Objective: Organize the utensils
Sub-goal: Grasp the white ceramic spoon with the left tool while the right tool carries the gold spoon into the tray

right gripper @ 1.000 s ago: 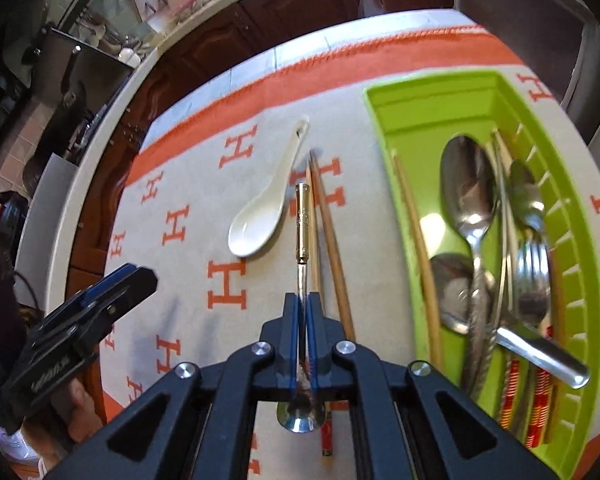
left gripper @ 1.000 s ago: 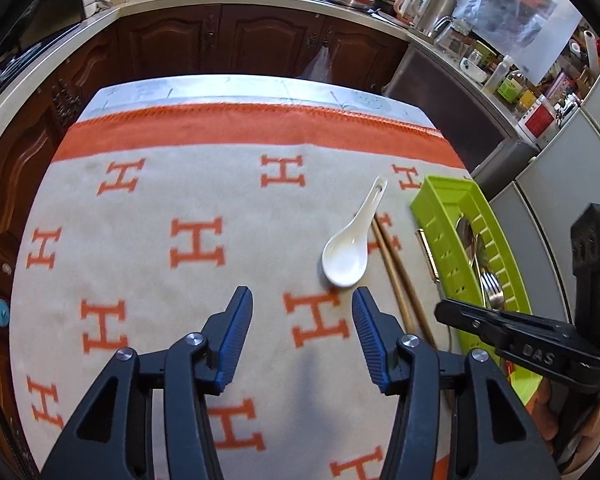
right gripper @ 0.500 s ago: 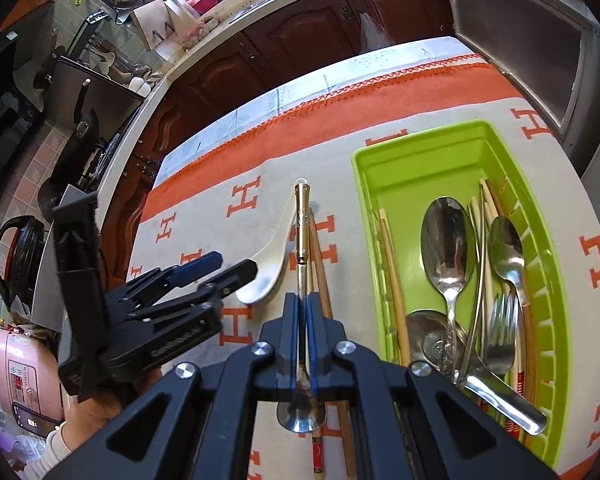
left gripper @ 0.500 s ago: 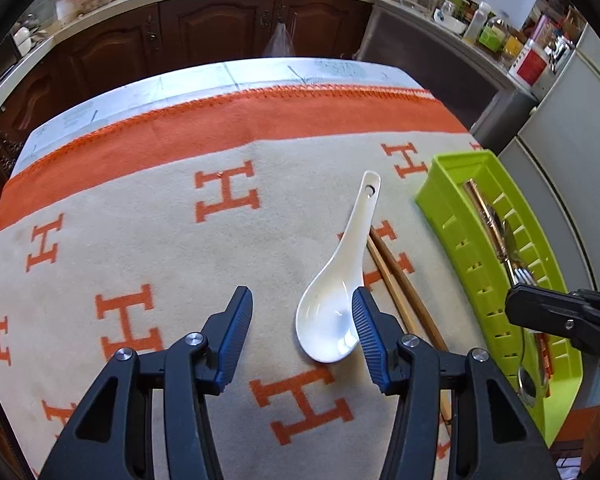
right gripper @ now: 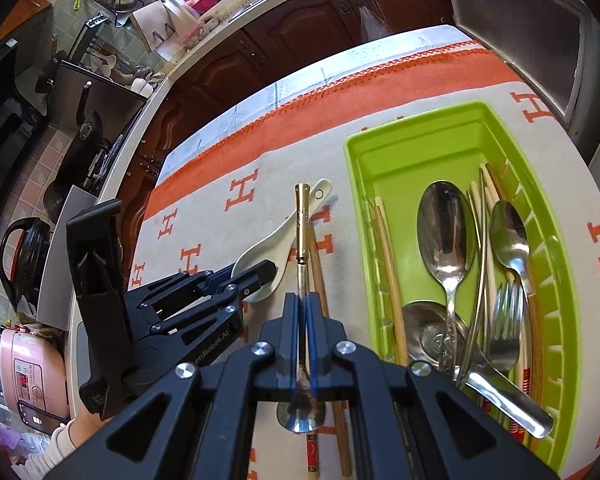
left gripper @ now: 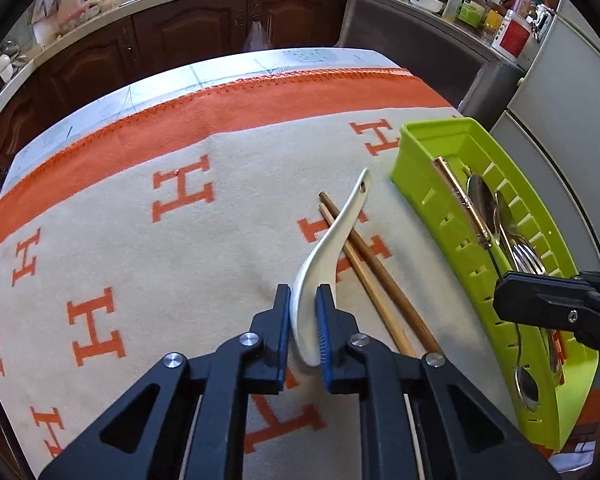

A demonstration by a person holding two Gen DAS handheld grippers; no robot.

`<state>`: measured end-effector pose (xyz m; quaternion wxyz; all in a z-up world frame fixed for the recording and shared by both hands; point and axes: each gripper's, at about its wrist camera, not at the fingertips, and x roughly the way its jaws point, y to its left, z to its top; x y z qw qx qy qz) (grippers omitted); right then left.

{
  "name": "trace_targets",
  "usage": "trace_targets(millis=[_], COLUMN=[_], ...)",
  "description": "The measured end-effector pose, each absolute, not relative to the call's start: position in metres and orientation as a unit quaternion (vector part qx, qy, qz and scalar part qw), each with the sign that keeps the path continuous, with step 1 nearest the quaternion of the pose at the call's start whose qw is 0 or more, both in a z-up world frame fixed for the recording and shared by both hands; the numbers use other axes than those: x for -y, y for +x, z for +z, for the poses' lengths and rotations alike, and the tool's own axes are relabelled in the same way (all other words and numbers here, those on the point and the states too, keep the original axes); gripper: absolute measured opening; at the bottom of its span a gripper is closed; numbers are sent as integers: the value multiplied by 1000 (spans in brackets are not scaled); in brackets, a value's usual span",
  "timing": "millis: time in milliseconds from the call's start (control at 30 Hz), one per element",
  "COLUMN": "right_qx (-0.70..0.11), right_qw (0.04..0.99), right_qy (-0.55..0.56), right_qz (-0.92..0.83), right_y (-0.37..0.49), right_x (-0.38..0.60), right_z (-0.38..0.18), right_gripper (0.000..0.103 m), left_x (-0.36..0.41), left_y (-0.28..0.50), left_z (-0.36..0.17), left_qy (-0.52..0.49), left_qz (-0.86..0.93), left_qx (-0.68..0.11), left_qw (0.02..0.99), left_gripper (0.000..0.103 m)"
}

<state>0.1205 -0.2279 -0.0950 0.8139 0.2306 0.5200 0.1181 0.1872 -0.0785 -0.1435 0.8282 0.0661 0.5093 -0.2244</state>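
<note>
The left gripper [left gripper: 303, 292], which was standing apart over the cloth a second ago, is now clamping the bowl of the white ceramic spoon [left gripper: 332, 236], one finger on each side. The right gripper [right gripper: 302, 300] is still pinching the shaft of the gold-handled metal spoon [right gripper: 302, 232], as before.

Counts: one ceramic spoon, one gold-handled spoon, and two brown chopsticks [left gripper: 376, 276] are lying outside the green tray [left gripper: 432, 200]. Inside the tray (right wrist view) two metal spoons are lying plainly, with a fork [right gripper: 508, 320] and several pale chopsticks; the overlapping remainder cannot be counted.

The ceramic spoon's long axis is running from its gripped bowl toward 1 o'clock, its handle crossing over the two chopsticks, which are running toward 11 o'clock. The gold handle is pointing to 12 o'clock, bowl nearest the camera, above the cloth [left gripper: 140, 240] at 9 o'clock of the tray.
</note>
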Motion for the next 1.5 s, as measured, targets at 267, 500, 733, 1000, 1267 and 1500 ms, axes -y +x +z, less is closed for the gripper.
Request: trace_targets(millis=[267, 500, 733, 1000, 1267, 1500], right_qx=[-503, -491, -519, -551, -582, -571], right_qw=[818, 831, 827, 814, 789, 794], right_qy=[256, 253, 217, 184, 192, 201], right_qz=[113, 63, 28, 33, 47, 55], right_y=[106, 94, 103, 117, 132, 114], right_x=[254, 303, 325, 323, 322, 319], right_z=[-84, -70, -81, -100, -117, -107], right_gripper=[4, 4, 4, 4, 6, 7], left_x=[66, 78, 128, 166, 177, 161], left_y=[166, 131, 125, 126, 108, 90], left_z=[-124, -70, -65, -89, -91, -78], left_qy=[-1, -41, -31, -2, 17, 32], left_qz=[-189, -181, -183, -166, -186, -196], left_qx=[-507, -473, -486, -519, -526, -517], left_qw=[841, 862, 854, 838, 830, 833], left_gripper=[4, 4, 4, 4, 18, 27])
